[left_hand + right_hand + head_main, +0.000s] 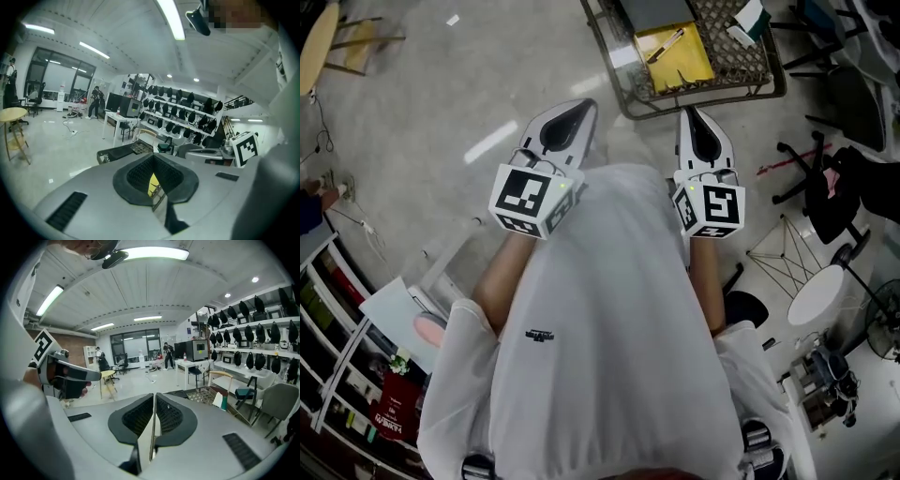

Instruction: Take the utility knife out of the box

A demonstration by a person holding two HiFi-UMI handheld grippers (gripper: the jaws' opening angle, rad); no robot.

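Box (678, 58), yellow, slim dark utility knife (665, 45) diagonal on it

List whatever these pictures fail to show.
- Yellow item in the wire basket, head view: too small to call the box; the slim thing on it unidentifiable.
- Basket's far end, head view: cut by the top edge.
- Left gripper view: the left hand-held gripper hides most of the basket.
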